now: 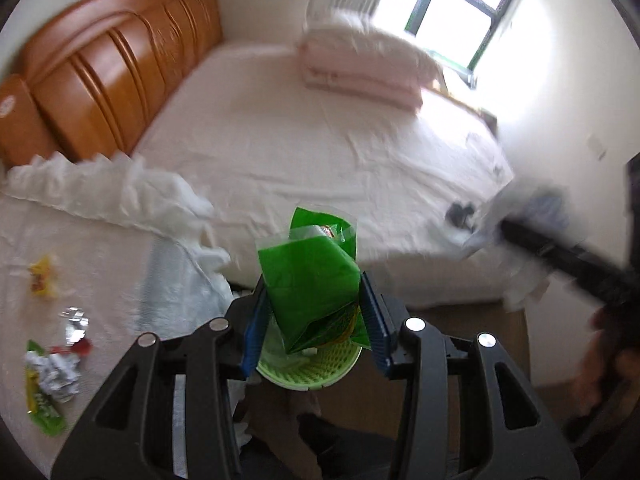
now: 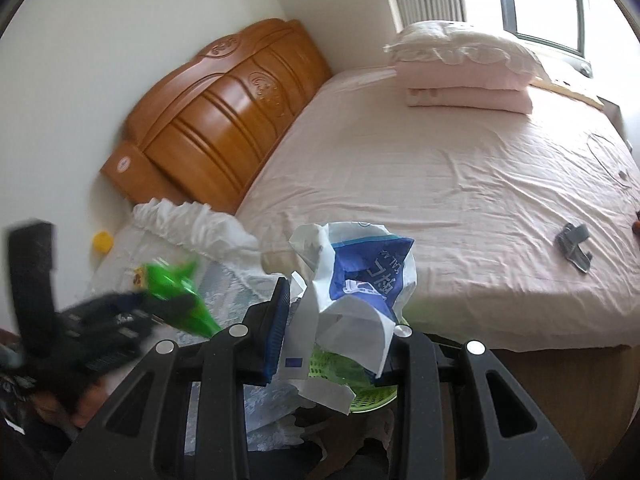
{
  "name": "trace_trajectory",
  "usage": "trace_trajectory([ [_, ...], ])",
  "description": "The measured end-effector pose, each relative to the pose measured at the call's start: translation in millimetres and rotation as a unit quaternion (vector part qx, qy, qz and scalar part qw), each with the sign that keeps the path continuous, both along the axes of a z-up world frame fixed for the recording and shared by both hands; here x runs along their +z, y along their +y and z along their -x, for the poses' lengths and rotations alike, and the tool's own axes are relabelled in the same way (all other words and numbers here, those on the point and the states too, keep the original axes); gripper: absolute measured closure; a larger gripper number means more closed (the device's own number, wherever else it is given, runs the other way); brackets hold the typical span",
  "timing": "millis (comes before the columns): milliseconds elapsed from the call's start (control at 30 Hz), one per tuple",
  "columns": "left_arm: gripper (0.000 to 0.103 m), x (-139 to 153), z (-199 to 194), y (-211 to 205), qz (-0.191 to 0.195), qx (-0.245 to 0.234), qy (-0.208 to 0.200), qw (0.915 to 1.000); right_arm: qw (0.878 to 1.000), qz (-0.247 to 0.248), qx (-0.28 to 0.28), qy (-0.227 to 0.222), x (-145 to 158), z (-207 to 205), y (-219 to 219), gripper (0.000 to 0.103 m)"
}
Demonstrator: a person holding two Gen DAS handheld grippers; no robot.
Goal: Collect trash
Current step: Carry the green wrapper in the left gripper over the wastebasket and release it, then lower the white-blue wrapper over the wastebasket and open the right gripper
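Trash here is light, limp packaging, so I judge it crushes easily and slides unless pinched across a folded edge. Biggest is the crumpled white-and-blue bag [image 2: 352,292], clamped in my right gripper [image 2: 332,332] over the green basket [image 2: 360,392] beside the bed [image 2: 460,184]. Smaller, the glossy green wrapper [image 1: 312,280] sits gripped between the pads of my left gripper [image 1: 314,320] above the same basket. Smallest scraps [image 1: 56,364], foil and wrappers, lie on the white cloth [image 1: 120,264].
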State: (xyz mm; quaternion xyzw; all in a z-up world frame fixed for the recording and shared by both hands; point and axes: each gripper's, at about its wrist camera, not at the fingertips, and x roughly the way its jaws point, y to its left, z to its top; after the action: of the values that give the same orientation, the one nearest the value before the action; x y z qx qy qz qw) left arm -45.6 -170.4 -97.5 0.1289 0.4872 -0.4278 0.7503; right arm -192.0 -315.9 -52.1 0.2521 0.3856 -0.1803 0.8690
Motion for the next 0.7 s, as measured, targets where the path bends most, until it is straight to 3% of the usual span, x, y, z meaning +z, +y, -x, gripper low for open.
trace_trajectory([
  [200,0.060,-102,1,-44,-0.079,-0.024,0.036,0.9959,1.000,0.001,-0.007,0.017,-5,7,-15,0.071],
  [267,0.055,-135,1,-54,-0.109,-0.031,0.046,0.9925,1.000,0.002,-0.005,0.027,-7,8,-19,0.071],
  [333,0.040,-161,2,-61,-0.131,-0.034,0.046,0.9896,0.999,0.003,-0.003,0.036,-9,9,-22,0.071],
  [400,0.037,-179,4,-64,-0.147,-0.033,0.047,0.9876,0.999,0.005,-0.001,0.045,-13,10,-26,0.071],
  [533,0.025,-171,2,-63,-0.123,-0.018,0.065,0.9901,0.998,0.006,0.004,0.059,-20,9,-33,0.071],
  [700,0.013,-113,-3,-53,-0.075,0.008,0.023,0.9969,0.998,0.001,0.009,0.054,-24,4,-43,0.071],
])
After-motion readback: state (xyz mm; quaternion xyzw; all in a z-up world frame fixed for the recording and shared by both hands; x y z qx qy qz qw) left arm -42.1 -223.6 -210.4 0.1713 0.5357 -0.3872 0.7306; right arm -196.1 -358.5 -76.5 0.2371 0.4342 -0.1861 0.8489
